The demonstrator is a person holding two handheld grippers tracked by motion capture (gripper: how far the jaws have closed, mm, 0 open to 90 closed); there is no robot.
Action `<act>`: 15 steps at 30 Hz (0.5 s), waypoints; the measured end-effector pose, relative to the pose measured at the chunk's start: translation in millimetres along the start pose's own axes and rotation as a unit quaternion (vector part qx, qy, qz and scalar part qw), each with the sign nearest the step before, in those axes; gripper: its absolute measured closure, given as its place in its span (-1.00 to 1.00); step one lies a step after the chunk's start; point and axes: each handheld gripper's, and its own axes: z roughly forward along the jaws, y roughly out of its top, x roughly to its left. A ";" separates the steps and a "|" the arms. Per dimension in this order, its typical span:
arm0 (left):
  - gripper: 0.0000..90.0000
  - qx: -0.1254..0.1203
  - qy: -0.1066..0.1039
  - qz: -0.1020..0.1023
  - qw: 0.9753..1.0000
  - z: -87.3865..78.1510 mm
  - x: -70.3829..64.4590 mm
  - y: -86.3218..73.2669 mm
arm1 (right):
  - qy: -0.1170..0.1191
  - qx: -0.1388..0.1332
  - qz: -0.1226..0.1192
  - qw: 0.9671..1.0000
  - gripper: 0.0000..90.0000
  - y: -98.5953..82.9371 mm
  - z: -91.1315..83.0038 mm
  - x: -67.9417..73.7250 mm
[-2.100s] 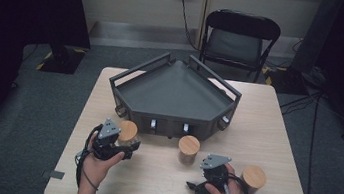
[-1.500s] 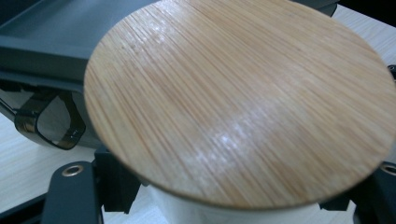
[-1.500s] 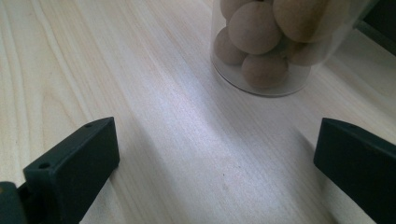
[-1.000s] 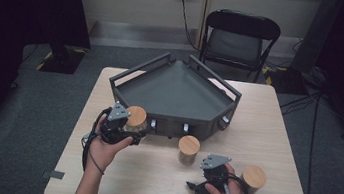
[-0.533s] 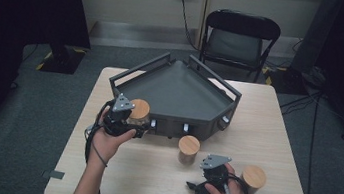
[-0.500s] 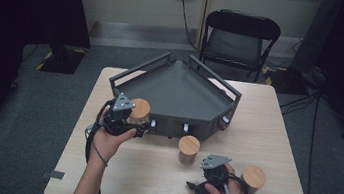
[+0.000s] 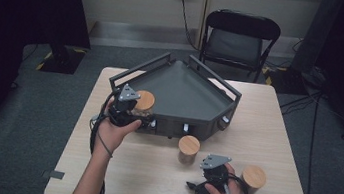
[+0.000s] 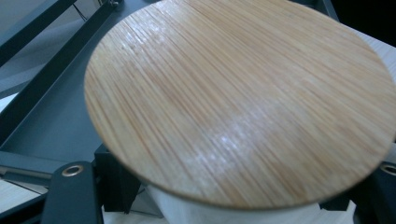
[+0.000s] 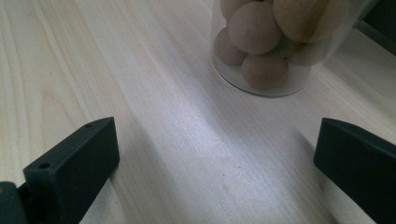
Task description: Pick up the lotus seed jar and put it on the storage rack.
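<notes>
A dark grey tray (image 7: pixel 188 91) with raised rails stands at the back of the table. My left gripper (image 7: pixel 141 117) is shut on a clear jar with a round wooden lid (image 7: pixel 145 100), held at the tray's front left corner, over its edge. In the left gripper view the lid (image 8: pixel 238 98) is very close, with the jaws low on both sides of the jar body. My right gripper (image 7: pixel 199 182) rests open on the table at the front right. A second jar (image 7: pixel 188 149), which holds pale wooden balls (image 9: pixel 261 42), stands just ahead of my right gripper (image 9: pixel 215 154).
A third wooden-lidded jar (image 7: pixel 253 177) stands right of the right hand, near the table's front right corner. The light wooden table (image 7: pixel 277 126) has bare room at the right of the tray. A black folding chair (image 7: pixel 241 35) stands behind the table.
The left gripper has taken the left jar off the table and carried it up and forward to the tray's front left corner. The right gripper has stayed still.
</notes>
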 end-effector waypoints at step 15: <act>-0.43 -0.002 0.015 -0.003 1.000 13.7 -3.3 18.8 | 0.000 0.000 0.000 1.000 -1.00 0.0 0.0 0.0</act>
